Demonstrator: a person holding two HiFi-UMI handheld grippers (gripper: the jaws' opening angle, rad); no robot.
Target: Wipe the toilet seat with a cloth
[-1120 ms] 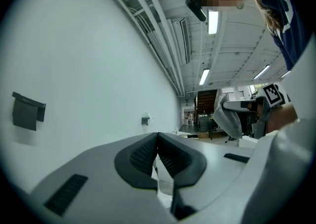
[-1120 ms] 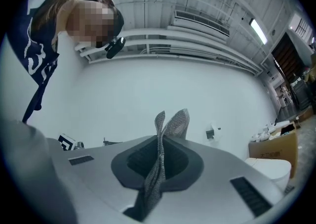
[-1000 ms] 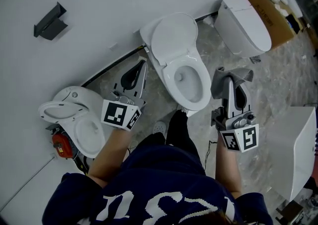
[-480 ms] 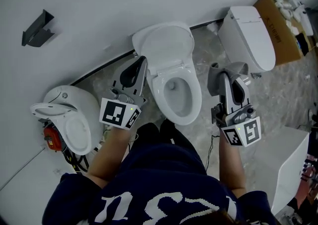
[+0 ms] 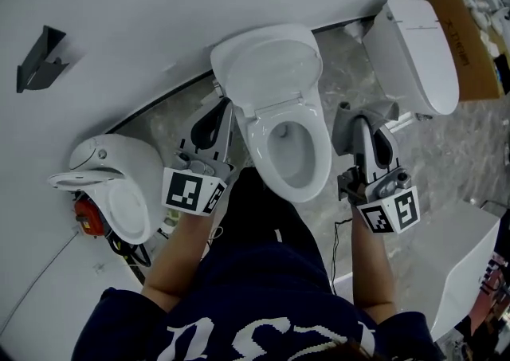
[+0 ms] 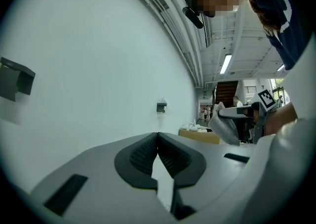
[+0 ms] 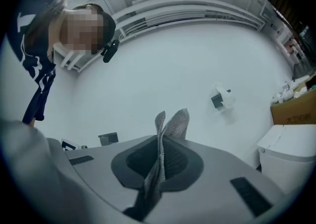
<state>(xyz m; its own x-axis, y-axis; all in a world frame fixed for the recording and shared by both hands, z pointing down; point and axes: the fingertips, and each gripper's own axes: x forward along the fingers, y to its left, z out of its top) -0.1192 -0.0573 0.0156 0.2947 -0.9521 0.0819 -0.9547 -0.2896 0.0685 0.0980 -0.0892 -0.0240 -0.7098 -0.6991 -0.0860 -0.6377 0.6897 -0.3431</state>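
Note:
A white toilet (image 5: 288, 132) stands against the wall with its lid up and its seat (image 5: 323, 156) down over the bowl. My right gripper (image 5: 362, 118) hovers just right of the seat, shut on a grey cloth (image 5: 351, 126) that drapes over its jaws; in the right gripper view the grey cloth (image 7: 165, 141) sticks up between the pads. Just left of the bowl is my left gripper (image 5: 227, 106), jaws together with nothing in them; the left gripper (image 6: 157, 135) shows its tips touching in its own view.
A second white toilet (image 5: 111, 184) with a red part (image 5: 86, 217) stands at the left. Another white unit (image 5: 416, 41) and a cardboard box (image 5: 472, 25) sit at the upper right. A dark wall bracket (image 5: 38, 68) hangs at the left. A white fixture (image 5: 474, 264) stands lower right.
The view has shifted so the toilet sits more centred between the two grippers. Both grippers keep their pose, the right one still holding the cloth.

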